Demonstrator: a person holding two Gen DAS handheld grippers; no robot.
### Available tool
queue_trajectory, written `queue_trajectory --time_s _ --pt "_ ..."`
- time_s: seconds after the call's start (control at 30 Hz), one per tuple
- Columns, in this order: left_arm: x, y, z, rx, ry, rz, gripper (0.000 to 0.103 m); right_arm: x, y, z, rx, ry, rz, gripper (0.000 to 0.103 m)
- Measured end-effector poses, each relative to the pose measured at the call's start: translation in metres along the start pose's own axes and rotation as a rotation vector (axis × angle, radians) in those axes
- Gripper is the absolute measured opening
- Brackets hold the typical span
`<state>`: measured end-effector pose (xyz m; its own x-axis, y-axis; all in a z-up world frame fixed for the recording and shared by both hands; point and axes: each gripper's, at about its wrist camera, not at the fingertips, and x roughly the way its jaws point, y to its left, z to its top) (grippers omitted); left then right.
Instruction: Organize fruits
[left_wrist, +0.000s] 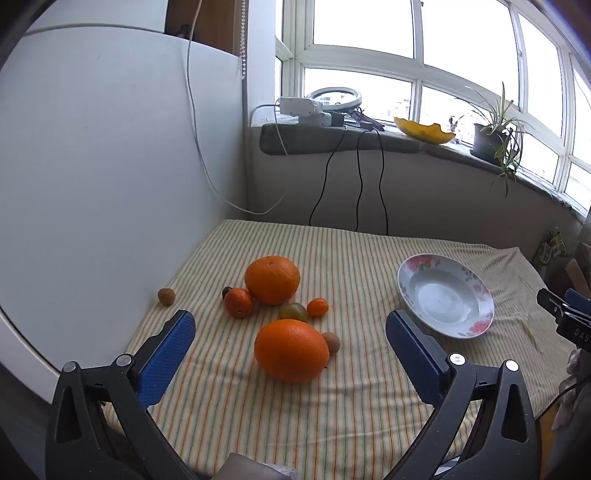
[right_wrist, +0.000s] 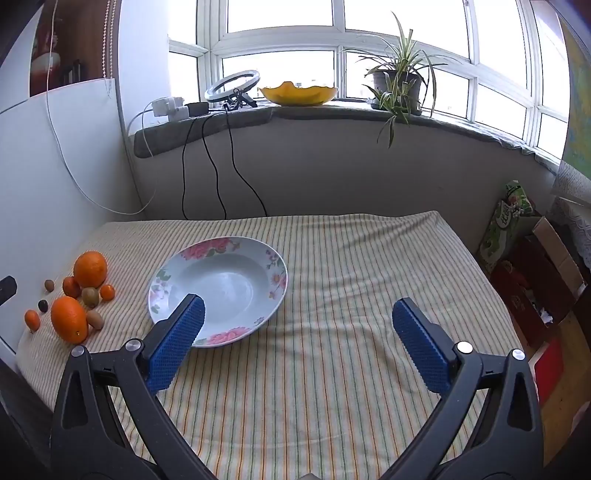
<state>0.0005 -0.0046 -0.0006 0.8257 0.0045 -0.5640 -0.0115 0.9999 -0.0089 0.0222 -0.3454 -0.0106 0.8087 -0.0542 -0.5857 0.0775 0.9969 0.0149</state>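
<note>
We hold the left gripper (left_wrist: 290, 325) with its jaws spread wide above the striped cloth (left_wrist: 369, 258), nothing between the pads, and the near orange (left_wrist: 291, 350) lies straight ahead of it; the right gripper (right_wrist: 298, 314) is likewise spread and empty, its left pad overlapping the near rim of the flowered plate (right_wrist: 218, 291) in that view, though we cannot tell whether it touches. The fruit sits in a loose cluster on the left part of the cloth, well apart from the plate, which holds nothing yet. We judge the two oranges, the near one and the far orange (left_wrist: 272, 279), to be the heaviest pieces: firm, round, with a pebbled rind that the ribbed pads should grip well if we close across the widest girth, and likely to roll if nudged off centre. The small ones look light and easy to squash or flick away, so a gentle, centred pinch seems wise. Counting across both views: two large oranges, three small orange citrus such as the one beside the far orange (left_wrist: 239, 302), one greenish fruit (left_wrist: 292, 312), two brown oval fruits (left_wrist: 331, 342) (left_wrist: 166, 296), one small dark fruit (right_wrist: 43, 305), and one plate.
</note>
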Motion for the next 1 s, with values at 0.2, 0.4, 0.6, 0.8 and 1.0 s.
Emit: queue_trajectory --time_s 0.2,0.4,0.6,0.8,1.0 --pt "-0.003 0.004 -0.005 -0.016 0.003 0.000 0.102 0.001 0.014 -0.003 -0.031 0.014 0.000 0.103" --pt "0.001 0.006 -0.009 -0.024 0.013 -0.001 0.102 0.001 0.017 -0.004 -0.029 0.022 0.017 0.103" --pt "0.000 0.005 -0.010 -0.030 0.013 -0.006 0.102 -0.002 0.021 -0.004 -0.031 0.020 0.022 0.103" --pt "0.000 0.006 -0.009 -0.033 0.016 -0.009 0.102 -0.003 0.022 0.000 -0.025 0.018 0.026 0.103" --pt "-0.002 0.003 -0.010 -0.030 0.016 -0.007 0.102 -0.002 0.023 -0.001 -0.026 0.023 0.035 0.103"
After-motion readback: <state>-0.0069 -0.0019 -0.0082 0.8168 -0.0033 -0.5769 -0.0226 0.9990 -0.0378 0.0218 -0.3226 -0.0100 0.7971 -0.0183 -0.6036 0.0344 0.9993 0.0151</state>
